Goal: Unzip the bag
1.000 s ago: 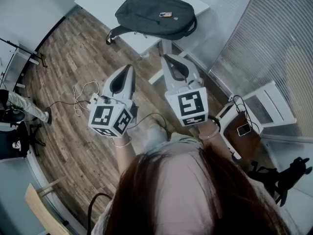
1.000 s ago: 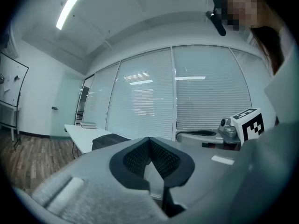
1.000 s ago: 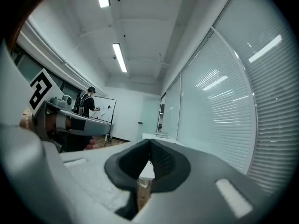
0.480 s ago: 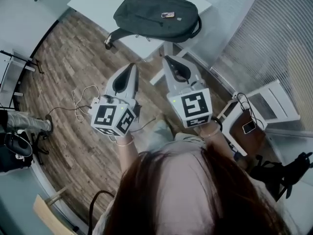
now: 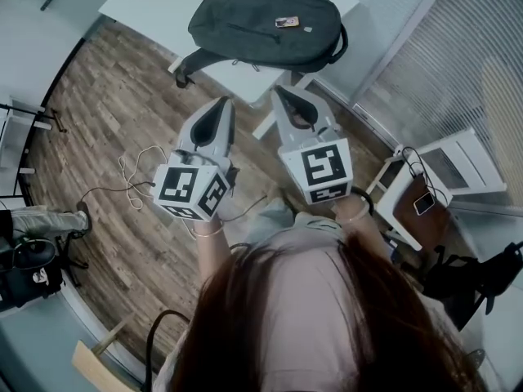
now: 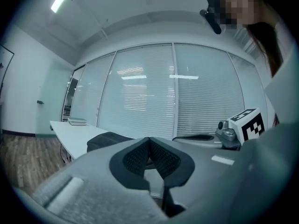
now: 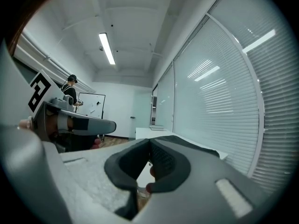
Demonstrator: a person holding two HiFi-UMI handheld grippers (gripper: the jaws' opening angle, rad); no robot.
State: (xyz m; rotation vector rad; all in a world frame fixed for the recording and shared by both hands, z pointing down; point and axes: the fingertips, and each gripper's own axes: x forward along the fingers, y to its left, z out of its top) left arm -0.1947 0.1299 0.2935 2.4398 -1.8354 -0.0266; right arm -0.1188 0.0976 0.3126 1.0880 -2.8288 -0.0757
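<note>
A dark grey backpack (image 5: 261,23) lies flat on a white table (image 5: 155,6) at the top of the head view, a small tag on its upper face. My left gripper (image 5: 221,104) and right gripper (image 5: 282,95) are held side by side over the wooden floor, short of the table's near edge, and both point at the bag. Each has its jaws shut with nothing between them. In the left gripper view the backpack (image 6: 105,139) shows beyond the left gripper (image 6: 149,139). In the right gripper view the backpack (image 7: 191,144) lies just past the right gripper (image 7: 149,141).
A low white stand (image 5: 445,170) with a phone (image 5: 425,204) and cables is at the right by the blinds. Loose white cable (image 5: 135,178) lies on the floor at left. A wooden chair back (image 5: 98,358) is at the bottom left. A stack of books (image 6: 77,122) sits on the table's far end.
Both grippers have moved forward toward the table and bag, still side by side and shut. The bag and table now sit closer to their tips.
</note>
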